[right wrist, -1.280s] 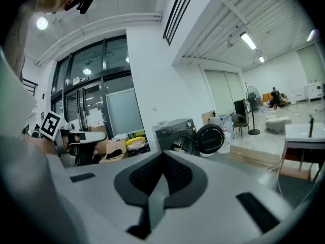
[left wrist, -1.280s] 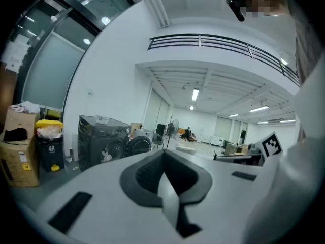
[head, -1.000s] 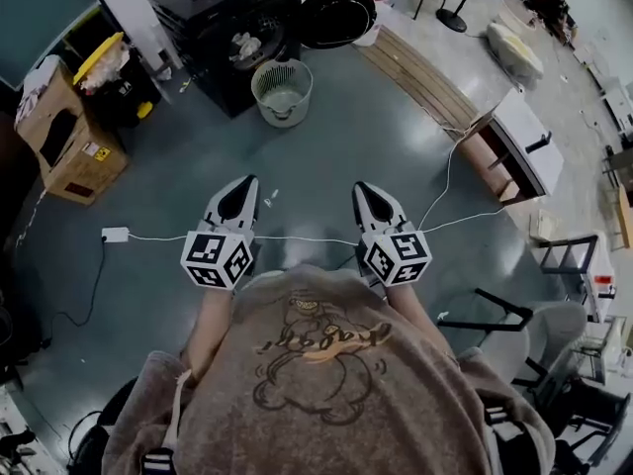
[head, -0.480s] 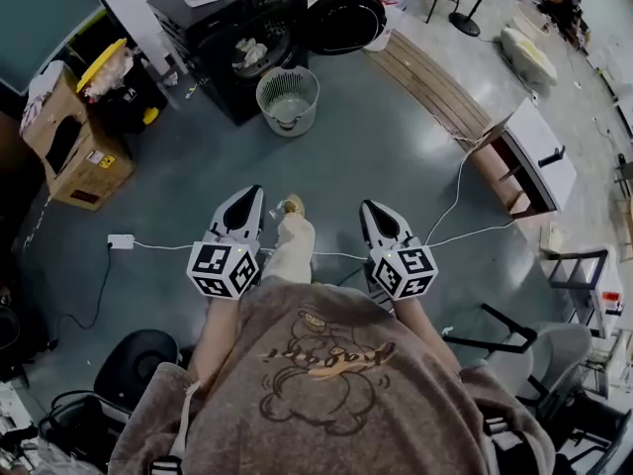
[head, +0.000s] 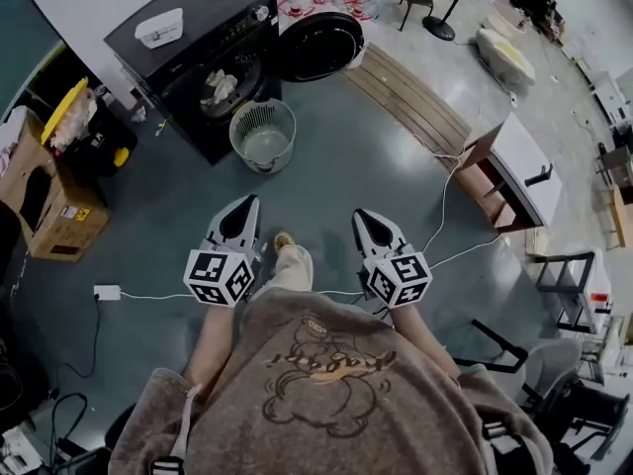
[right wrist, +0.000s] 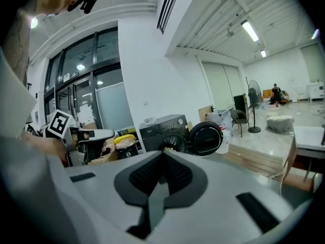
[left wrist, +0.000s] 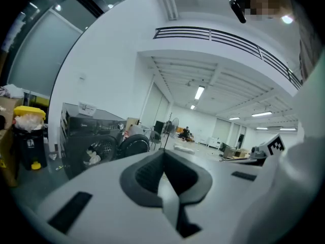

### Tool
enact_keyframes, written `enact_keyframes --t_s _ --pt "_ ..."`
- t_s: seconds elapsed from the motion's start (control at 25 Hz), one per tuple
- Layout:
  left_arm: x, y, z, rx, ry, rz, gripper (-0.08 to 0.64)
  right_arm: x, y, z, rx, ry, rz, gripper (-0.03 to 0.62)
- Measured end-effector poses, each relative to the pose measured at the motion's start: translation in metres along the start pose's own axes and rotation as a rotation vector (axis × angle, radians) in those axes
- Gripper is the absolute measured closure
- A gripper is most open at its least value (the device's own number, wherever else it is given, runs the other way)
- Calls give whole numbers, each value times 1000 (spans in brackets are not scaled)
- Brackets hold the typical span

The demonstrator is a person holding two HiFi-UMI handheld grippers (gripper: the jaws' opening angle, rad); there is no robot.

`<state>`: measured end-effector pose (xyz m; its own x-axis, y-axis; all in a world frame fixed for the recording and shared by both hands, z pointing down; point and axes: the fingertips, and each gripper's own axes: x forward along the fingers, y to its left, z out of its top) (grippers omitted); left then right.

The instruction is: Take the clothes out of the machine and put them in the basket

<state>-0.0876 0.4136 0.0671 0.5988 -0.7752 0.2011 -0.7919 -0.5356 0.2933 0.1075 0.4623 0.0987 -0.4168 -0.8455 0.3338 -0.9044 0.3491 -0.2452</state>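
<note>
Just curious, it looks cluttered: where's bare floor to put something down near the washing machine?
The grey floor between the basket and the person's shoe is bare, with wooden planks on its right. It is crowded left of the washing machine, by the cardboard box, and a white cable crosses the floor near the person.

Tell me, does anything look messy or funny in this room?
A white cable lies loose across the floor, right by the person's foot; it could trip them. The door of the washing machine hangs wide open with clothes bunched inside, which fits the job. Nothing looks spilled or broken.
</note>
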Motion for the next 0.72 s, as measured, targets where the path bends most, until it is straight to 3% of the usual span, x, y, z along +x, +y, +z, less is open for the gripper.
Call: enact_keyframes --t_s 0.4,0.72 --pt "129 93 63 -1 10 -24 554 144 -54 82 -28 17 10 597" --pt "180 138 91 -52 -6 14 555 221 -73 112 -22 24 41 597"
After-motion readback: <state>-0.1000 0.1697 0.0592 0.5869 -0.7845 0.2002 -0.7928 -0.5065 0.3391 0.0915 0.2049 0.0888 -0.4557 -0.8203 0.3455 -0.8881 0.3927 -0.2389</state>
